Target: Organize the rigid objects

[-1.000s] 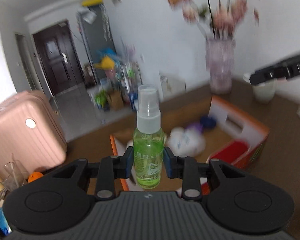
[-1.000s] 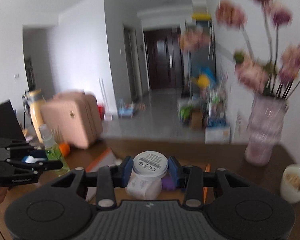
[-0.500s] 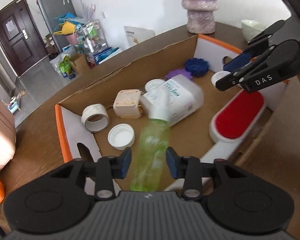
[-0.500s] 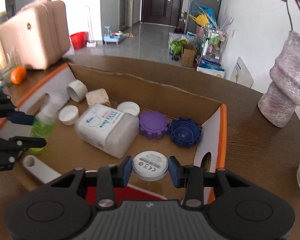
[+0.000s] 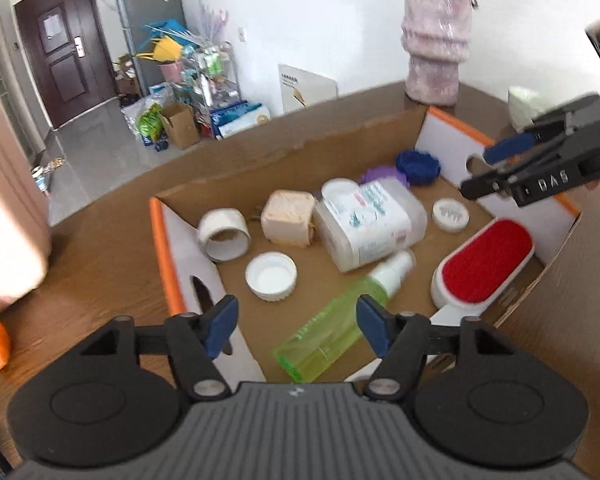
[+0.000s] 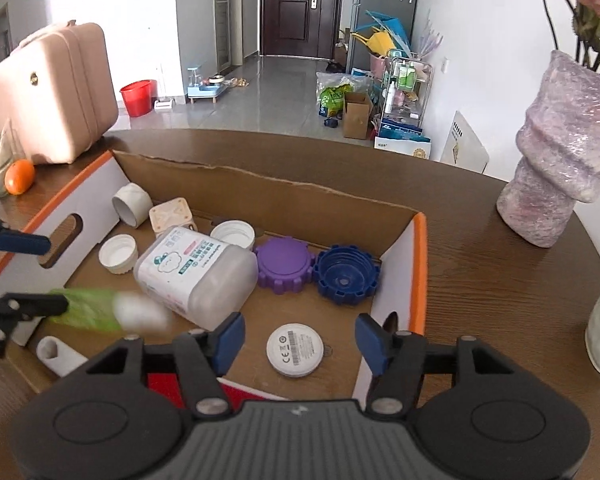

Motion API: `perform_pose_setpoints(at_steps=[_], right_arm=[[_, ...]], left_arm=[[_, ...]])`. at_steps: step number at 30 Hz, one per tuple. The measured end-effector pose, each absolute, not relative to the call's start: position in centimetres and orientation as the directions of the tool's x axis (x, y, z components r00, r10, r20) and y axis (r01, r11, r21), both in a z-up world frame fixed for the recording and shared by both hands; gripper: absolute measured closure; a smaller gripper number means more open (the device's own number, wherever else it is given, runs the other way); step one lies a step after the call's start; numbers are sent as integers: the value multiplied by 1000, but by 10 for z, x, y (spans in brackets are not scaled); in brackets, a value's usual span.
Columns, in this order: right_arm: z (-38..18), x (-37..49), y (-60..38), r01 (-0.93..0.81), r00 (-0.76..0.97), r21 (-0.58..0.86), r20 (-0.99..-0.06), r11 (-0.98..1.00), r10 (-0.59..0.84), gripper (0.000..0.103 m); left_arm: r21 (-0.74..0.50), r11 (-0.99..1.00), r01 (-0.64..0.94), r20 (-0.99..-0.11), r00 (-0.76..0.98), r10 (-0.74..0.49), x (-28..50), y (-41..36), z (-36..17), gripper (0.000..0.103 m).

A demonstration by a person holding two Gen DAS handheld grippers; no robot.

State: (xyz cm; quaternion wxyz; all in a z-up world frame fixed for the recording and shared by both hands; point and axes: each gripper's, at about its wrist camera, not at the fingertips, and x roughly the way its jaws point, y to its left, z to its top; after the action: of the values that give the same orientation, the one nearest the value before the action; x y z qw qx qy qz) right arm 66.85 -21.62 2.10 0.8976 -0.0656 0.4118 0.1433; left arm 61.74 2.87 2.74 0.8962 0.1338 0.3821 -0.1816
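Spray bottle (image 5: 340, 320) lies in the cardboard box (image 5: 300, 152), seemingly propped against the wipes tub (image 5: 370, 224); it could roll. Left gripper (image 5: 296, 324) and right gripper (image 6: 300, 340), jaws apart and empty, risk snagging the walls.

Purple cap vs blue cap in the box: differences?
The purple cap lies closed side up, showing a flat top; the blue cap lies open side up, showing its hollow. Purple sits beside the white bottle, blue nearer the orange-edged wall. Both have notched rims and touch.
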Motion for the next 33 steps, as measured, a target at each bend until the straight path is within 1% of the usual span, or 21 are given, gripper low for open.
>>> perform_pose_setpoints(at_steps=[1, 5, 7, 10, 12, 13, 17, 18, 19, 23, 26, 28, 30, 33], right_arm=[[26, 666, -218, -307, 624, 2, -755, 952, 203, 41], [51, 647, -223, -304, 639, 16, -738, 953, 216, 37], [66, 635, -225, -308, 651, 12, -727, 951, 220, 36], [93, 612, -228, -314, 679, -4, -700, 950, 222, 33], [113, 594, -231, -316, 704, -18, -674, 948, 222, 30], [123, 585, -232, -316, 718, -24, -660, 948, 223, 29], [163, 542, -239, -307, 781, -27, -578, 951, 236, 26], [172, 531, -241, -304, 800, -28, -550, 952, 240, 23], [179, 520, -243, -302, 818, -29, -521, 953, 243, 20], [204, 475, -250, -281, 874, -22, -418, 959, 247, 18], [215, 446, -253, -270, 900, 0, -355, 963, 253, 17], [218, 426, -255, -262, 920, 5, -302, 965, 251, 14], [214, 408, -255, -259, 938, 5, -239, 966, 253, 11], [202, 384, -254, -263, 953, 3, -156, 965, 260, 9]], left_arm=[[99, 907, 410, -727, 652, -215, 615, 31, 35, 30], [85, 934, 346, -707, 682, -188, 599, 37, 69, 29], [107, 935, 338, -695, 698, -172, 587, 35, 85, 29], [148, 934, 324, -652, 742, -154, 561, 30, 113, 29], [147, 939, 310, -614, 773, -159, 543, 28, 134, 25], [149, 943, 296, -592, 791, -155, 534, 27, 144, 21], [156, 952, 263, -512, 846, -150, 496, 23, 179, 17], [156, 954, 255, -497, 855, -147, 487, 22, 186, 15], [156, 957, 244, -480, 866, -142, 478, 21, 192, 12], [132, 969, 209, -392, 909, -143, 439, 18, 211, 2], [132, 965, 228, -347, 922, -170, 412, 13, 217, 1], [136, 968, 209, -302, 940, -161, 393, 10, 218, 0], [127, 973, 191, -245, 957, -156, 374, 8, 217, 0], [115, 980, 163, -200, 970, -138, 354, 6, 211, 0]])
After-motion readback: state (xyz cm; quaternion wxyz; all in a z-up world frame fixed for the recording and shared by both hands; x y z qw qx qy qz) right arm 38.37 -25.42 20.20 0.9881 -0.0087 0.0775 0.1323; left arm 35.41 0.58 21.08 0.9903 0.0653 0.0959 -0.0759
